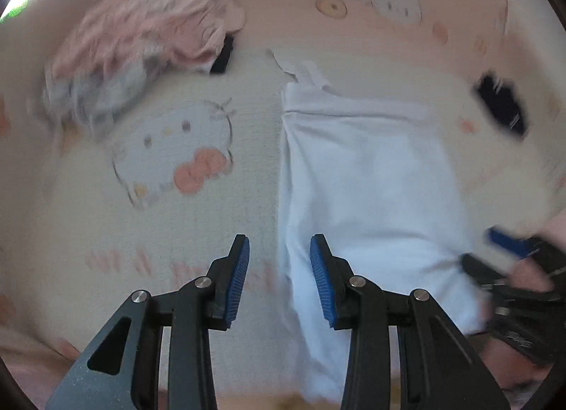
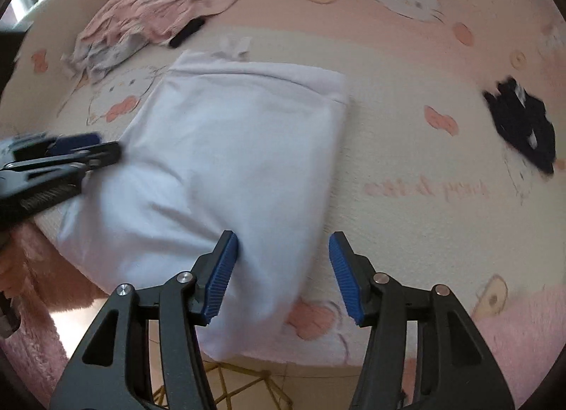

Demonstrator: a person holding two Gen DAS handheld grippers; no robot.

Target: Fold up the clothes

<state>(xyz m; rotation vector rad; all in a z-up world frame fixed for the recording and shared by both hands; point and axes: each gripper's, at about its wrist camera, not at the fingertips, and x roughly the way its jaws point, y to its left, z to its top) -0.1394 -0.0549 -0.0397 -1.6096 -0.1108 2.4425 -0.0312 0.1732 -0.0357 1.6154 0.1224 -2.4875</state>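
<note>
Left claw (image 1: 279, 277) released, right claw (image 2: 283, 273) released, over folded white garment (image 2: 233, 148); blanket (image 2: 406, 162) lettering illegible.

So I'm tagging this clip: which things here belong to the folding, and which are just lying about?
In the job: white garment; left gripper; right gripper.
Lying about: pink clothes pile; dark garment; cartoon-cat bedspread.

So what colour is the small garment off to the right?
Dark navy garment with white marks; right wrist view.

Cartoon-print blanket (image 2: 406, 148) — white garment (image 2: 230, 148), clothes pile (image 2: 148, 17).
</note>
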